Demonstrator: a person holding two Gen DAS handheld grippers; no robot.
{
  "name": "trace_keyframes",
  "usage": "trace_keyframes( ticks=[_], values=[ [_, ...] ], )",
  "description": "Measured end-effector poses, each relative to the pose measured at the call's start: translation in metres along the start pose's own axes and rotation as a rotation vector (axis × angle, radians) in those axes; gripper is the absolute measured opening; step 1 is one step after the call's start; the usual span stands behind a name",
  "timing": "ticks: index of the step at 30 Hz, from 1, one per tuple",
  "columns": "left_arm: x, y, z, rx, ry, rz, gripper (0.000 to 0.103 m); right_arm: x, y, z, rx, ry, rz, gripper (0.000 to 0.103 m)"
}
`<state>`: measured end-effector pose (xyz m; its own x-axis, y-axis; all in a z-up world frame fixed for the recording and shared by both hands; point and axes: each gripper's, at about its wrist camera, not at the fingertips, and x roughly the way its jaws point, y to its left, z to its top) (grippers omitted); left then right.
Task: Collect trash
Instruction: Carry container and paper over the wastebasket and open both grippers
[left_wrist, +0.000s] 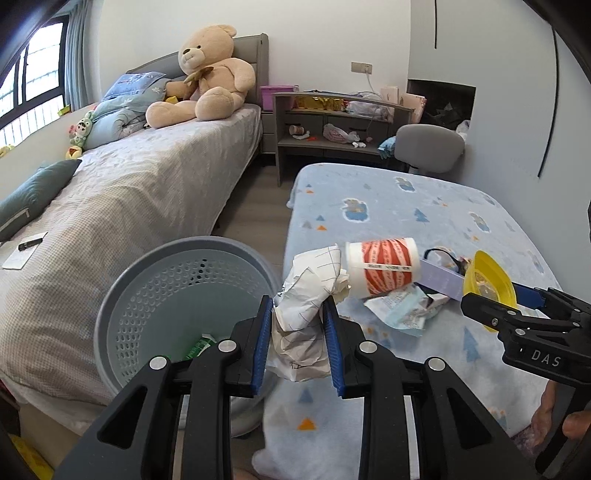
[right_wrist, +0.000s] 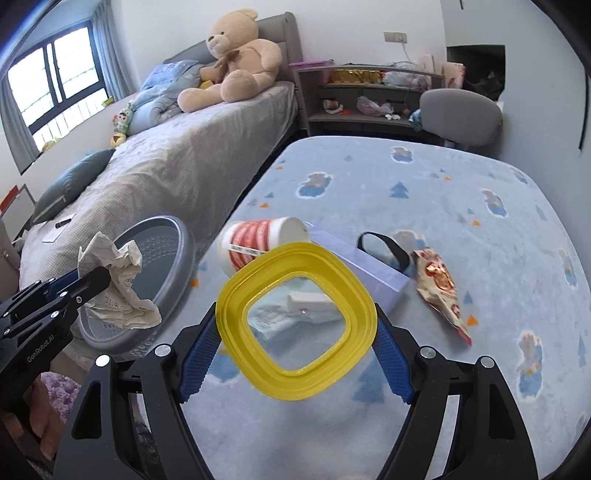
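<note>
My left gripper (left_wrist: 298, 306) is shut on a crumpled white paper (left_wrist: 310, 280), held beside the rim of a grey perforated bin (left_wrist: 147, 295) with a green scrap inside. From the right wrist, that left gripper (right_wrist: 99, 277) and the paper (right_wrist: 118, 280) hang in front of the bin (right_wrist: 166, 266). My right gripper (right_wrist: 295, 317) is shut on a yellow plastic container (right_wrist: 236, 295), lifted above the blue blanket (right_wrist: 406, 184). Under it lie a red-patterned paper cup (right_wrist: 258, 240), a lilac box (right_wrist: 369, 269), a snack wrapper (right_wrist: 439, 284) and a white-blue wrapper (left_wrist: 399, 310).
A grey bed (left_wrist: 129, 192) with a large teddy bear (left_wrist: 210, 77), pillows and small toys runs along the left, a narrow floor gap between it and the blanket. A grey shelf desk (left_wrist: 332, 122) and chair (left_wrist: 428, 144) stand at the back. A person's hand shows at each view's lower edge.
</note>
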<state>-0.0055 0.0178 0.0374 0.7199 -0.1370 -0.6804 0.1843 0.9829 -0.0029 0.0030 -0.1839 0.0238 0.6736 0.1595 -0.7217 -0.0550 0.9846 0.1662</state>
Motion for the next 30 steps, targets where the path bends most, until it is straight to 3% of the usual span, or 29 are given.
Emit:
trace_keyframes(
  ticks=[7,14,30],
  values=[
    [0.011,0.053,0.006,-0.063,0.002,0.097,0.027,0.028,0.057,0.032,-0.102,0.013,0.091,0.075],
    [0.029,0.093,0.004,-0.146,0.031,0.144,0.027,0.060,0.104,0.051,-0.172,0.033,0.169,0.075],
    [0.052,0.138,-0.015,-0.209,0.090,0.234,0.027,0.120,0.163,0.051,-0.291,0.133,0.283,0.075]
  ],
)
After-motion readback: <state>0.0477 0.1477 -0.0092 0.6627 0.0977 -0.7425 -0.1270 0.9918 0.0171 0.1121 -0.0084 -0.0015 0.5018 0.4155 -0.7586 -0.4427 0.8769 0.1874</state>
